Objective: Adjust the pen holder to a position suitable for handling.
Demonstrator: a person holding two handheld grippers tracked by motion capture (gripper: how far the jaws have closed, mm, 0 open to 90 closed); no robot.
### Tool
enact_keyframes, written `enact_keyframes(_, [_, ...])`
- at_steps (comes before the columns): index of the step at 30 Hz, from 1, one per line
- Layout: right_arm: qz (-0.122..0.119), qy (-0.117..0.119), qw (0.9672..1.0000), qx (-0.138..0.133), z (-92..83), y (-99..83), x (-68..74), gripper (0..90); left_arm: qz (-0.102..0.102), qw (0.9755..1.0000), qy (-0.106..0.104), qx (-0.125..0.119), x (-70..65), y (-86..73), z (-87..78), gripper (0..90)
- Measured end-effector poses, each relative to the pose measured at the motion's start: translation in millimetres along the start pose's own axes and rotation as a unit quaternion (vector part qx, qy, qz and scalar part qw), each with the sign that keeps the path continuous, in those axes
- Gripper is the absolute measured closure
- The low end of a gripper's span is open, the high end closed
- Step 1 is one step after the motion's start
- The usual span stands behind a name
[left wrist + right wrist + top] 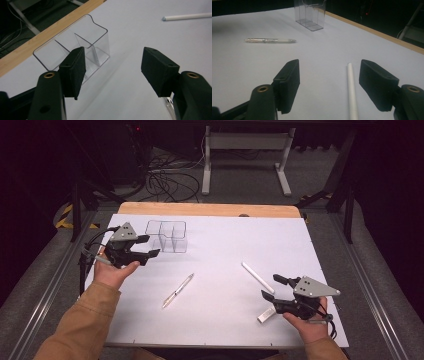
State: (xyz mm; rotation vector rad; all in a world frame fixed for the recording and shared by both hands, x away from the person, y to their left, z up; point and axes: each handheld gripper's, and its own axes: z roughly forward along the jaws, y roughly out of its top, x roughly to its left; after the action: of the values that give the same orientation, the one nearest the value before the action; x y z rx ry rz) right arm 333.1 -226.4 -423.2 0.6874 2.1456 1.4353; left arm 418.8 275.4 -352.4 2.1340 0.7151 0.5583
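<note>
White plastic, the stick point(351, 92) lies on the table point(220, 245) between your right gripper point(329, 82)'s spread, empty jaws, so you look set to grasp it. Your left gripper point(115, 72), jaws apart and holding nothing, hovers beside the clear organizer point(75, 47). Next, lower the right jaws and pinch squarely.

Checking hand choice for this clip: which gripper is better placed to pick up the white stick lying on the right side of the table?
Probably right. The right gripper has open jaws with the white stick lying between them. The left gripper sits beside the clear organizer, far across the table.
</note>
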Motion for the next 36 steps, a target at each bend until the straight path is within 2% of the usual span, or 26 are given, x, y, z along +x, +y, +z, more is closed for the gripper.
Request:
enact_keyframes(9, [0.0, 0.001, 1.0, 0.002, 0.5, -0.2, 0.6, 33.2, 0.024, 0.999, -0.01, 0.038, 14.0, 10.3, 19.8, 39.9])
enact_keyframes(15, [-0.001, 0.001, 1.0, 0.003, 0.7, -0.3, 0.6, 33.0, 0.034, 0.9978, 0.011, 0.055, 24.1, 13.3, 30.6, 41.9])
enact_keyframes(26, [-0.001, 0.002, 1.0, 0.005, 1.3, -0.9, 0.6, 32.8, 0.043, 0.9955, 0.019, 0.082, 36.6, 15.5, 49.6, 43.1])
enact_keyframes(29, [-0.001, 0.002, 1.0, 0.005, 1.1, -1.0, 0.5, 32.8, 0.055, 0.9943, 0.028, 0.087, 37.0, 16.3, 53.6, 45.4])
enact_keyframes(36, [-0.001, 0.003, 1.0, 0.005, 1.3, -1.2, 0.4, 32.7, 0.045, 0.9941, 0.016, 0.097, 42.9, 13.4, 62.5, 53.0])
